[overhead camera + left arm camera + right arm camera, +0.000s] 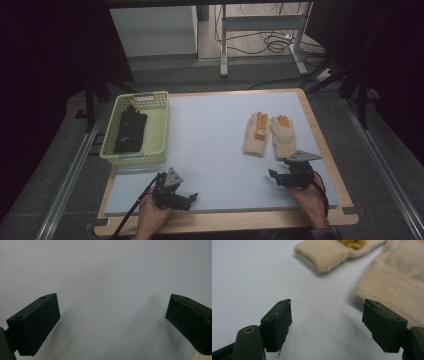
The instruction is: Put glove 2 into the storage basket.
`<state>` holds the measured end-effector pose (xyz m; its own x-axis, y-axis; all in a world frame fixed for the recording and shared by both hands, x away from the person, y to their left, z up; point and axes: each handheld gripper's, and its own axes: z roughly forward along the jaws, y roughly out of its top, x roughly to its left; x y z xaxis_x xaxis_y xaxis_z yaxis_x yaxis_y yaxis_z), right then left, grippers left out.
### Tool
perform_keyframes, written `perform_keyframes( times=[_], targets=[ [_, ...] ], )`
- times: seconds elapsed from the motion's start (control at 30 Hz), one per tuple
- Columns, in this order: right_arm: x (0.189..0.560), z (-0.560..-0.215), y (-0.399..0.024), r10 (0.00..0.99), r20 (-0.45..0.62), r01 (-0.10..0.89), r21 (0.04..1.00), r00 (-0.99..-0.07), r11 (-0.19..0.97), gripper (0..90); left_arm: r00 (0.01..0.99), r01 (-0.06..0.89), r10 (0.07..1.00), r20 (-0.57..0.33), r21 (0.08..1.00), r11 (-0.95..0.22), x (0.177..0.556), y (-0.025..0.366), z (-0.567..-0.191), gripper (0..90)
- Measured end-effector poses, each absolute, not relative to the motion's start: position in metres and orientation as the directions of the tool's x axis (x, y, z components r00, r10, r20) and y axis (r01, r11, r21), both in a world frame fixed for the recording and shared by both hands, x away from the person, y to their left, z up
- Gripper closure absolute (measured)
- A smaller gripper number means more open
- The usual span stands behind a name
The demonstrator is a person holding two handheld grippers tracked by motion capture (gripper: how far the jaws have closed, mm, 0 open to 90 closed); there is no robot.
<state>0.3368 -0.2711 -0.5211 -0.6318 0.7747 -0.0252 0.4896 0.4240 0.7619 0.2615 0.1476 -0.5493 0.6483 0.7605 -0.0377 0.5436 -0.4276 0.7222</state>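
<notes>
The cream gloves (270,135) lie side by side, fingers pointing away (cuffs nearest the gaping, empty right tool (278,175)).

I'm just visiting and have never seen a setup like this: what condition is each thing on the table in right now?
Left tongs: open, nothing between them, low over the mat.
Right tongs: open, empty, just short of the cream gloves.
Cream gloves: lying flat side by side on the mat.
Black gloves: lying inside the basket.
Basket: upright, at the mat's left edge.
</notes>
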Motion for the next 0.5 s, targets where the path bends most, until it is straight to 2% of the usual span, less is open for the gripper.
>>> perform_keyframes(
  times=[0.37, 0.4, 0.43, 0.5],
  targets=[
    [0.354, -0.504, -0.265, 0.770, -0.021, 0.504, 0.745, -0.638, 0.438, 23.2, 0.638, 0.561, 0.769, -0.040, 0.708, -0.429, 0.262, 0.145, -0.553, 0.0],
    [0.356, -0.504, -0.263, 0.770, -0.023, 0.505, 0.742, -0.637, 0.440, 24.1, 0.640, 0.561, 0.767, -0.039, 0.707, -0.432, 0.263, 0.145, -0.552, 0.0],
    [0.362, -0.503, -0.260, 0.770, -0.016, 0.510, 0.741, -0.638, 0.437, 29.6, 0.645, 0.558, 0.763, -0.032, 0.702, -0.442, 0.263, 0.145, -0.552, 0.0],
    [0.365, -0.502, -0.259, 0.771, -0.016, 0.510, 0.741, -0.637, 0.437, 31.9, 0.648, 0.556, 0.761, -0.028, 0.700, -0.448, 0.266, 0.145, -0.551, 0.0]
  ],
)
